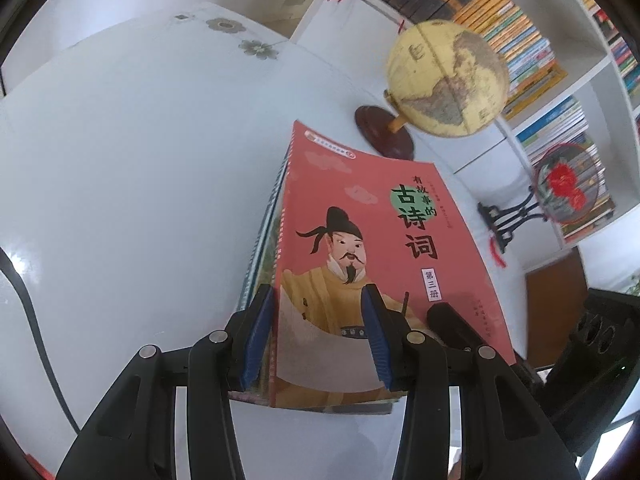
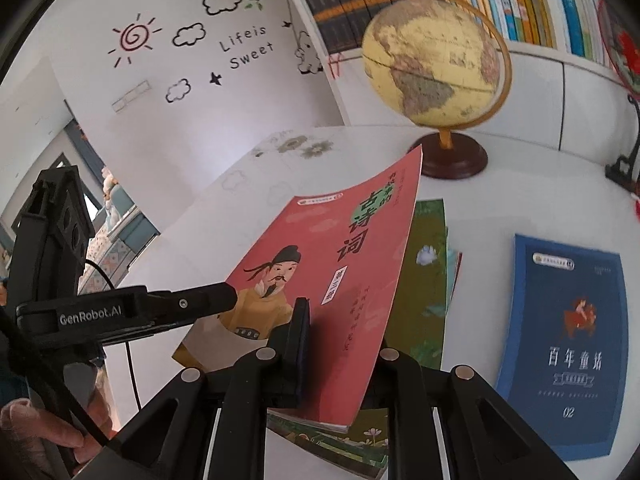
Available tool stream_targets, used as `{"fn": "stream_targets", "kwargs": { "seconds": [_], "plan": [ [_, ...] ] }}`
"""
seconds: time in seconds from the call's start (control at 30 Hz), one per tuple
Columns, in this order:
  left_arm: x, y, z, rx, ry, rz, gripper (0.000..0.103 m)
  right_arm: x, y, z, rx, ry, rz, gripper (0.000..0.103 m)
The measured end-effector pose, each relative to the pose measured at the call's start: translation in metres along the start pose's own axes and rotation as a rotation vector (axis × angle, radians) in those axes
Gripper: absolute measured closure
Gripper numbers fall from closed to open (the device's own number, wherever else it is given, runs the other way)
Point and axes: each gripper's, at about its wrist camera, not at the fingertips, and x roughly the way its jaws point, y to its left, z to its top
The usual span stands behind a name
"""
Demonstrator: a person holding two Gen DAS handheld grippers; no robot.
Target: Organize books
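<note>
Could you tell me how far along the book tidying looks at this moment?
Partly done. A stack of books with a green cover on top already lies on the white table. In hand: the right gripper is shut on the red poetry book, lifted tilted above that stack, while the left gripper is open around its near edge. Left: the blue book lies apart, unstacked.

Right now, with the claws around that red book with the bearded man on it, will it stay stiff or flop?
Probably floppy: the red book is a thin paperback, and its cover already curves in the right wrist view. It looks light for its size. The glossy cover may slip, though the right claw seems clamped on its lower edge.
</note>
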Motion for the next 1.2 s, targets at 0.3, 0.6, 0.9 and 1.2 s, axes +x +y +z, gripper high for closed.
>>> {"fn": "stream_targets", "kwargs": {
  "seconds": [0.3,0.6,0.9,1.2],
  "plan": [
    [0.027,0.005,0.004,-0.035,0.15,0.063,0.02,0.03,-0.009,-0.011,0.061,0.21,-0.011,0.046],
    [0.029,0.006,0.01,-0.003,0.194,0.176,0.02,0.026,-0.013,-0.012,0.046,0.255,0.004,0.041],
    [0.024,-0.024,0.023,0.078,0.149,0.184,0.02,0.002,-0.06,-0.012,0.135,0.251,-0.028,0.041],
    [0.05,-0.093,0.019,0.21,0.175,0.118,0.02,-0.037,-0.122,-0.018,0.213,0.177,-0.125,0.041]
  ]
}}
